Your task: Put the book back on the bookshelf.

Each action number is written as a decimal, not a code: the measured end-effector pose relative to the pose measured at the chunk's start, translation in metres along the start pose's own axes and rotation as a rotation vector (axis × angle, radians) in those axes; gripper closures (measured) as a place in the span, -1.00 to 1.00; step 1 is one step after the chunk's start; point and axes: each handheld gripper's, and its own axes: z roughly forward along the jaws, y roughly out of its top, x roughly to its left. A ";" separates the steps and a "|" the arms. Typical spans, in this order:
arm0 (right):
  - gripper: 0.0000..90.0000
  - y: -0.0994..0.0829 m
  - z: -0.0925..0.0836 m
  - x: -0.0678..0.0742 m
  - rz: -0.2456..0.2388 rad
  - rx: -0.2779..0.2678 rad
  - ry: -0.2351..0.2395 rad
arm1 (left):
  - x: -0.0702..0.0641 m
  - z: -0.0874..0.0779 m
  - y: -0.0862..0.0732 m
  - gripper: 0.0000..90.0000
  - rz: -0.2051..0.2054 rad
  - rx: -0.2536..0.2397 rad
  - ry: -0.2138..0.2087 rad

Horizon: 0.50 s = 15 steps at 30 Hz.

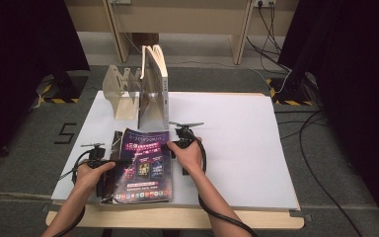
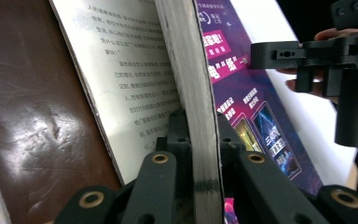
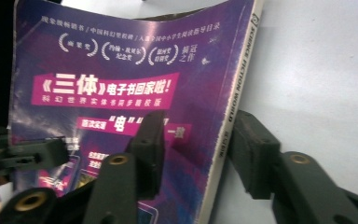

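A magazine point(image 1: 145, 165) with a purple cover lies on the white sheet near the table's front edge. My left gripper point(image 1: 117, 161) is at its left edge, shut on a thick stack of its pages point(image 2: 193, 70), which stand pinched between the jaws point(image 2: 200, 128); a printed page point(image 2: 130, 70) fans off to one side. My right gripper point(image 1: 170, 145) is at the spine side. Its jaws point(image 3: 200, 135) straddle the spine edge of the purple cover point(image 3: 121, 56): one over the cover, the other beside the spine with a small gap, open.
A wooden rack point(image 1: 121, 91) at the back left holds an upright book point(image 1: 155, 84). A dark brown glossy surface point(image 2: 28, 121) lies under the magazine's left side. The white sheet point(image 1: 237, 133) stretches right. Cables point(image 1: 316, 163) run on the floor at right.
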 end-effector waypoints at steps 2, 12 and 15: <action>0.38 -0.002 0.000 0.001 -0.009 -0.006 -0.011 | -0.002 0.000 0.000 0.79 0.012 0.002 0.017; 0.61 -0.003 -0.019 0.010 -0.045 0.019 0.028 | -0.012 0.004 0.005 0.73 0.065 0.028 0.069; 0.70 -0.002 -0.023 0.011 -0.036 0.053 0.084 | -0.012 0.007 0.006 0.73 0.057 0.031 0.065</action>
